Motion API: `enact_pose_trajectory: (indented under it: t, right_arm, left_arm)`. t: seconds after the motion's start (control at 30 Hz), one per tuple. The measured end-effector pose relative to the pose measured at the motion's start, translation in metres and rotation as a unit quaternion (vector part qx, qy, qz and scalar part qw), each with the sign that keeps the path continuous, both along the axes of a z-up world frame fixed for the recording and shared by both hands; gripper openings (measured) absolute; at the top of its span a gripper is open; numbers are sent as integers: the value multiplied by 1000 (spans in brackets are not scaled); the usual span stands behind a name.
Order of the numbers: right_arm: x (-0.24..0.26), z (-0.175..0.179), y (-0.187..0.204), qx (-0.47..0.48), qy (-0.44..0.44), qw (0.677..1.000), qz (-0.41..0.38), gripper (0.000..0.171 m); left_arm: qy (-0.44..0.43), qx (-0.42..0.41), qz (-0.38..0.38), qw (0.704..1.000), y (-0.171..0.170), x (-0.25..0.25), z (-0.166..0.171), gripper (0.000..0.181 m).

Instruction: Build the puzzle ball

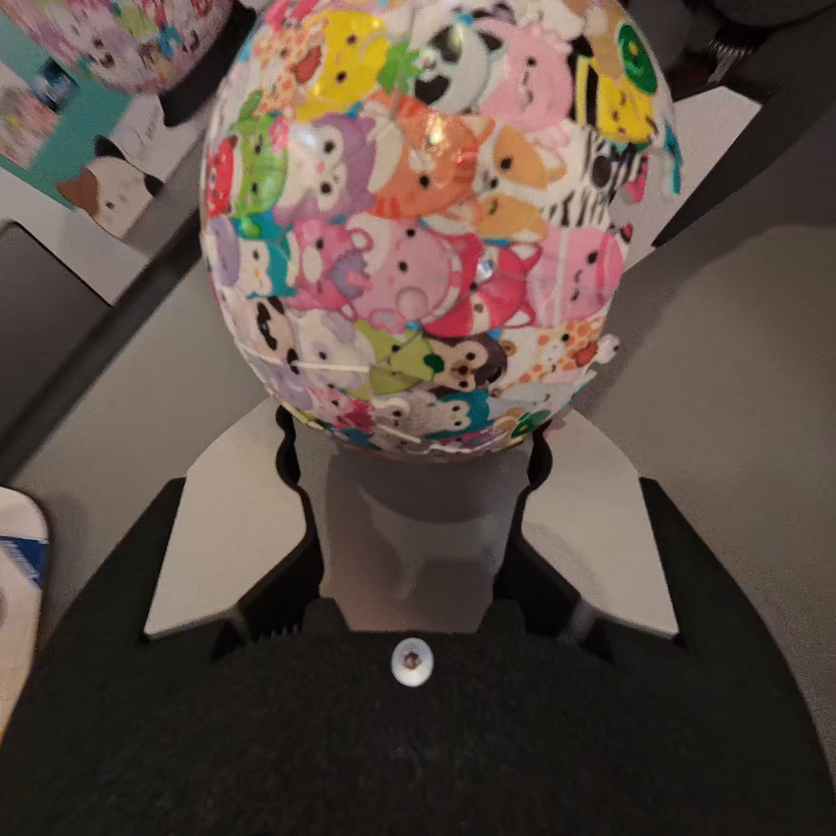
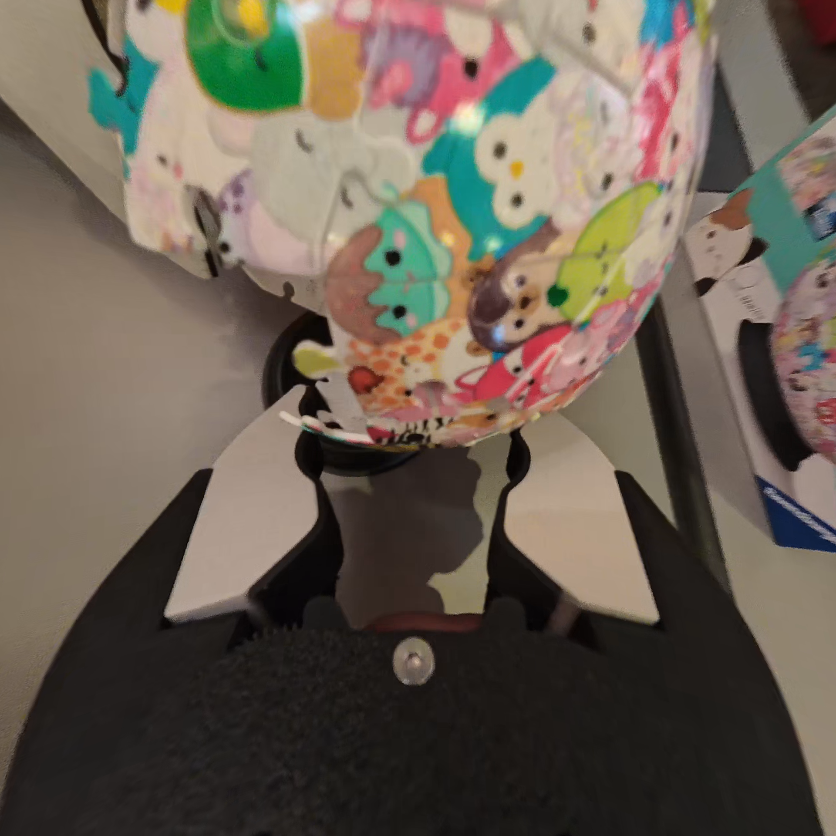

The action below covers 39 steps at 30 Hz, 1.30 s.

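A pale grey matte counter (image 1: 724, 362) carries a glossy round puzzle ball (image 1: 429, 217) of interlocking cartoon-animal pieces, its edge jagged and unfinished in the right wrist view, above a black ring stand (image 2: 282, 362). A printed cardboard box (image 2: 778, 316) stands beside. Left tongs (image 1: 414, 445) and right tongs (image 2: 409, 445) both gape released beneath the ball.

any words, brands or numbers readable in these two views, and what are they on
I won't quote any writing; here is what bears print.
Puzzle box: white print on its blue bottom corner and small print along its white edge, both blurred.
Same box in the left wrist view: small vertical print on the white side, too blurred to read.
Puzzle ball: cartoon animal pictures only, no lettering visible.
Grippers: no markings.
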State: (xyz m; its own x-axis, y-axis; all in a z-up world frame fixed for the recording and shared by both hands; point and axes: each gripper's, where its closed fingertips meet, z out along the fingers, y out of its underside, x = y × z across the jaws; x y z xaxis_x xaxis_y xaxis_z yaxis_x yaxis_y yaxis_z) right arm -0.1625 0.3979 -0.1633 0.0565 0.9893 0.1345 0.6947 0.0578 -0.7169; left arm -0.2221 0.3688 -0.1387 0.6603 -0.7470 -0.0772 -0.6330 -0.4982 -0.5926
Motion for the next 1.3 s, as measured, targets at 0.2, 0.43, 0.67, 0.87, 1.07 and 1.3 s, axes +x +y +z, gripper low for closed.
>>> enact_pose_trajectory:
  t: [0.2,0.43,0.67,0.87,1.07,1.3]
  right_arm:
    - [0,7,10,82,18,995,-54,82]
    - [2,16,11,136,42,985,-96,82]
    - [4,27,11,215,75,966,-120,83]
    - [6,30,9,235,75,961,-123,83]
    - [8,29,3,238,73,961,-123,83]
    - [16,21,-5,237,43,965,-106,83]
  left_arm:
    - [17,68,-22,997,6,1,7,99]
    - [41,133,-45,989,8,4,17,98]
    - [72,196,-67,976,5,7,28,99]
    - [92,205,-74,972,3,6,28,99]
    - [97,212,-78,969,-2,7,27,98]
    - [81,206,-63,973,-10,13,12,98]
